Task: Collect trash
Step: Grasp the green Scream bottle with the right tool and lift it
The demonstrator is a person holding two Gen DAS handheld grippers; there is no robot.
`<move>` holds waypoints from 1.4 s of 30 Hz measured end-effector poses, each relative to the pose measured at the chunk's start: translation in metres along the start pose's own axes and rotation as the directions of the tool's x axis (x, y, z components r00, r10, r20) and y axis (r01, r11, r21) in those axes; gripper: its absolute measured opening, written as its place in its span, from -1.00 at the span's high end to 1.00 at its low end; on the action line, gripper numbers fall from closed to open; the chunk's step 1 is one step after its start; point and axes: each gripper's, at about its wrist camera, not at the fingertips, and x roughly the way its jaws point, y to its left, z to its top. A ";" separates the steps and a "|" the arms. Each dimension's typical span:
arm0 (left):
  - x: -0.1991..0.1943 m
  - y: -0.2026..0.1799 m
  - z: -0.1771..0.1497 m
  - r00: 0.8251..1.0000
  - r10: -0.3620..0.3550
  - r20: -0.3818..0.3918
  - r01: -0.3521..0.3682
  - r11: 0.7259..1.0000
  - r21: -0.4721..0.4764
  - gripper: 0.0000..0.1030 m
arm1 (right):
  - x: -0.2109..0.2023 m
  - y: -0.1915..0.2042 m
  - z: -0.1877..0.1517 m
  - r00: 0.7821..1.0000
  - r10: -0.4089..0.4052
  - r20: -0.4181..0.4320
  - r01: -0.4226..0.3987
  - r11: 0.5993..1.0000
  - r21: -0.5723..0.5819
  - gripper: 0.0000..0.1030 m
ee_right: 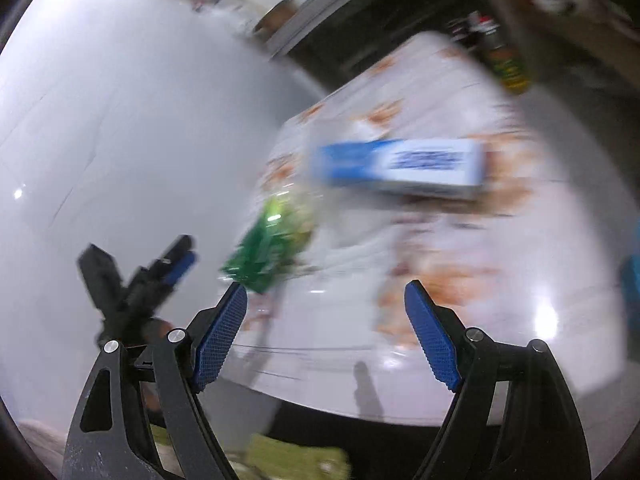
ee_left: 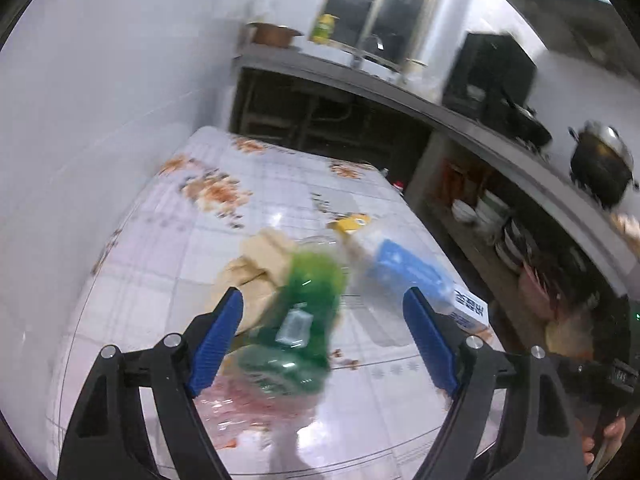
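On the floral tablecloth (ee_left: 168,248) lies a heap of trash: a green plastic wrapper (ee_left: 304,320), crumpled beige paper (ee_left: 260,268), a blue and white box (ee_left: 408,272), a small yellow piece (ee_left: 352,222) and clear pinkish plastic (ee_left: 240,404). My left gripper (ee_left: 323,294) hangs open just above the heap, and the green wrapper shows between its blue pads without touching them. In the blurred right wrist view my right gripper (ee_right: 326,286) is open and holds nothing. The green wrapper (ee_right: 272,248) and the box (ee_right: 400,164) lie ahead of it, with the left gripper (ee_right: 178,258) to its left.
A white wall (ee_left: 100,120) borders the table on the left. Behind it runs a grey counter (ee_left: 400,96) with a pot (ee_left: 604,168), a black appliance (ee_left: 492,72) and dishes on the shelf beneath. A hand (ee_left: 604,436) shows at the lower right. A bottle (ee_right: 508,64) stands past the table's far corner.
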 end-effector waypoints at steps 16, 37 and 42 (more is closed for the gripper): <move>-0.001 0.061 -0.059 0.995 0.007 -0.104 -0.008 1.000 -0.009 -0.43 | 0.190 0.052 0.062 0.952 -0.097 -0.291 0.135 0.984 0.116 -0.69; 0.026 0.063 -0.083 0.969 0.073 -0.234 -0.065 0.997 0.044 0.75 | 0.190 0.046 0.063 0.952 0.014 -0.305 0.053 0.976 0.210 -0.03; 0.022 0.058 -0.086 0.967 0.070 -0.247 -0.058 0.997 0.059 0.75 | 0.157 0.050 0.055 0.960 0.013 -0.278 0.037 0.984 0.175 -0.02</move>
